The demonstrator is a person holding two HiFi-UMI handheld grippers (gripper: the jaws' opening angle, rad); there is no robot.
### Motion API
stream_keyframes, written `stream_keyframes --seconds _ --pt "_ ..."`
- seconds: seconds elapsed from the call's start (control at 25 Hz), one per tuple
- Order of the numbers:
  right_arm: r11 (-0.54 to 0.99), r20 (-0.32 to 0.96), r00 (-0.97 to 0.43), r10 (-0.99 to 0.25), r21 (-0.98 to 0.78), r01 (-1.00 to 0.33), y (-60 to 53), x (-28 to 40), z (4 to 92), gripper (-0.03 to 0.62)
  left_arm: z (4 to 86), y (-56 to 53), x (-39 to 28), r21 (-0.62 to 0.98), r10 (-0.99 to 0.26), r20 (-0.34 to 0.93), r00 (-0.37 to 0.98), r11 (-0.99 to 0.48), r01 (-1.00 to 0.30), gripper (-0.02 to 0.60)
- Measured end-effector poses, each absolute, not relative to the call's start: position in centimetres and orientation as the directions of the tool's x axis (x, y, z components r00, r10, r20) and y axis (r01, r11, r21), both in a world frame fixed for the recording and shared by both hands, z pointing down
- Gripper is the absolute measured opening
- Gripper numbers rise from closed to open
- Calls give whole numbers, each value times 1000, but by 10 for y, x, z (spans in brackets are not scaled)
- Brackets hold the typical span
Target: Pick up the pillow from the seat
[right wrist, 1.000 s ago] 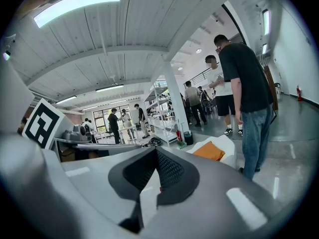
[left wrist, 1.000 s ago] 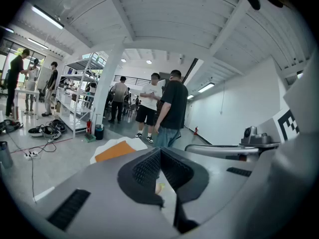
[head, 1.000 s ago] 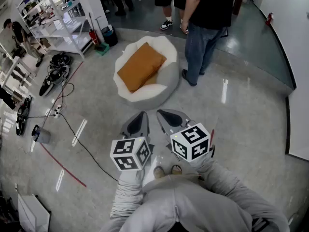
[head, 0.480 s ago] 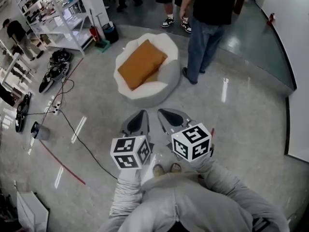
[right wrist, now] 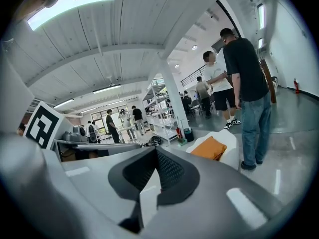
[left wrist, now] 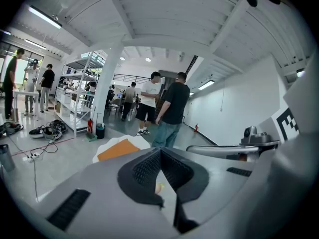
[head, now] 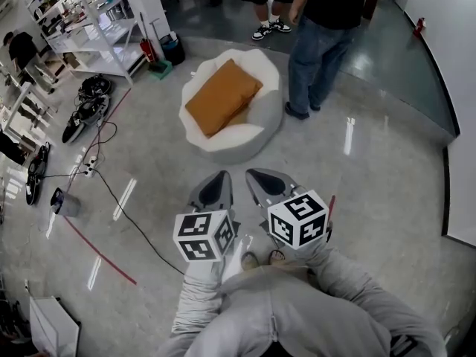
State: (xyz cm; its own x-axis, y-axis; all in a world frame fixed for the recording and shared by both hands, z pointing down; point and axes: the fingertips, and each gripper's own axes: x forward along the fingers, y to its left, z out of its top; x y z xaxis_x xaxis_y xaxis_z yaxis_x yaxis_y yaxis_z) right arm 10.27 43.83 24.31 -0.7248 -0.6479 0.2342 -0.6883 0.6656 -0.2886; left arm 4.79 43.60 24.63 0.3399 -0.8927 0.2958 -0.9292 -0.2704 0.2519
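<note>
1. Wide, glossy grey floor (head: 387, 192) all round the seat (head: 249, 143), with ceiling lights mirrored in it as pale streaks.
2. Beyond the seat, to its left, stands a white shelving rack (head: 89, 28) loaded with gear (too small to sort out).
3. The seat itself is a white, rounded beanbag sitting on the floor ahead of both grippers.
4. Just right of the seat stands a person in a dark top and jeans (head: 316, 50).
5. On the seat, the orange pillow (head: 222, 97) lies tilted across the hollow, nothing touching it.
6. Short of the seat and well apart from it are the left gripper (head: 216, 188) and right gripper (head: 260, 184), side by side, each with jaws pressed together on nothing.
7. Left of the seat, a black cable (head: 123, 214) snakes over the floor near a red line (head: 97, 255).
</note>
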Motion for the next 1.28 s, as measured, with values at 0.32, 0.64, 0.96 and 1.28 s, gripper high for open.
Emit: stream_keyframes --seconds 0.32,0.64,0.96,1.28 --pt "670 249 -729 -638 -287 -685 433 80 252 -2 256 431 26 244 -890 308 335 -267 -932 2" --pt "679 261 -735 -626 -281 -678 429 53 260 -2 269 425 -5 254 -892 323 318 -242 -937 2" --pt "676 288 -729 -621 -275 -684 424 36 269 -2 279 418 -28 256 -887 343 310 -229 -939 2" --pt "671 313 -724 -615 -276 -688 398 28 275 -2 287 396 -38 256 -879 365 306 -221 -941 2"
